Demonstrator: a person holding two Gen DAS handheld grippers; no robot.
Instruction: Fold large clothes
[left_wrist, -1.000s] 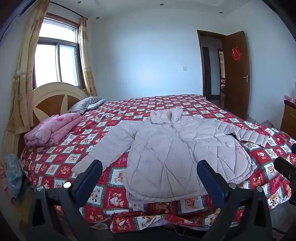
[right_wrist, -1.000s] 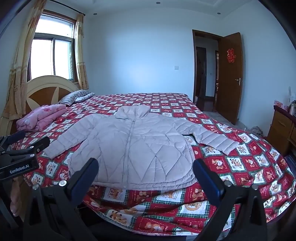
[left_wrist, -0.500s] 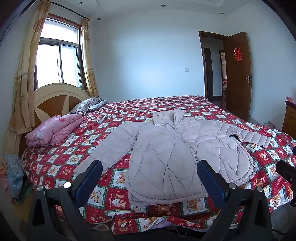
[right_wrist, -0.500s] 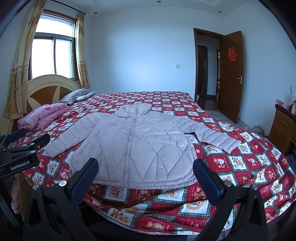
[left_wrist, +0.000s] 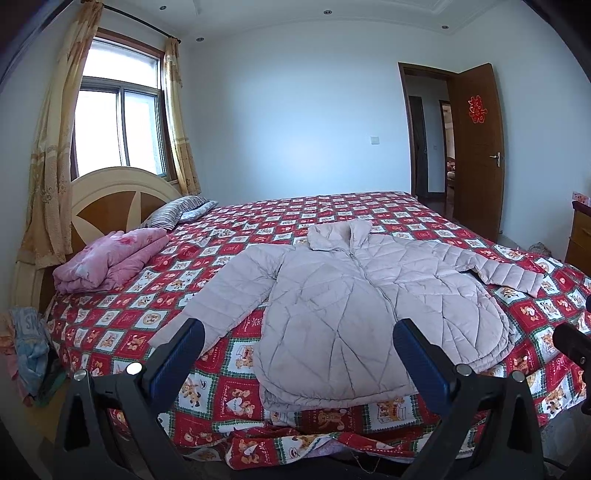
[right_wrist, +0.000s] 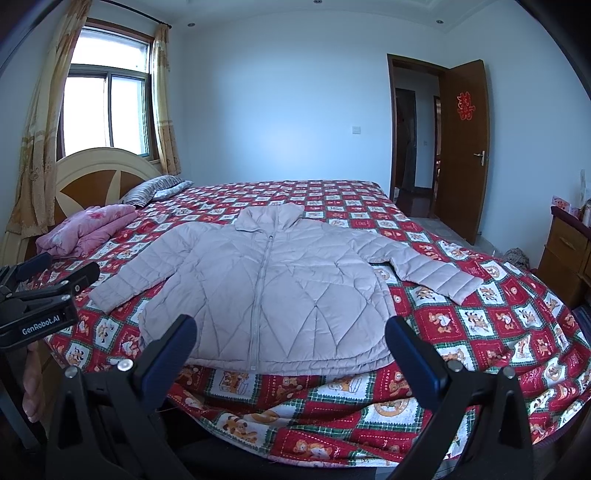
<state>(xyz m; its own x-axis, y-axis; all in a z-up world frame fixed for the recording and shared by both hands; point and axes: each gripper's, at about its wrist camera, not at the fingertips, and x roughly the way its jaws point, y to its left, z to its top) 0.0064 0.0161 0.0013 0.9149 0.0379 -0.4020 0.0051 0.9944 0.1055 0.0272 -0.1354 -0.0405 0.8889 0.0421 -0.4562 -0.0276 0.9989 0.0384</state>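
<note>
A pale pink quilted jacket (left_wrist: 354, 306) (right_wrist: 273, 291) lies flat and zipped on the bed, collar away from me, both sleeves spread out, hem near the bed's front edge. My left gripper (left_wrist: 299, 343) hovers open in front of the hem, its blue-padded fingers wide apart with nothing between them. My right gripper (right_wrist: 291, 336) is open too, short of the hem's middle and holding nothing. In the right wrist view the left gripper (right_wrist: 55, 269) shows at the left edge, off the jacket's left sleeve.
The bed (left_wrist: 369, 210) has a red patterned cover (right_wrist: 480, 332). A folded pink quilt (left_wrist: 110, 258) and striped pillows (left_wrist: 177, 214) lie by the headboard (left_wrist: 107, 195). A wooden cabinet (right_wrist: 565, 251) stands right. An open door (right_wrist: 465, 147) is behind.
Both grippers have crept slightly toward the bed, so the jacket sits a little larger and higher in view. Both stay open and hold nothing.
</note>
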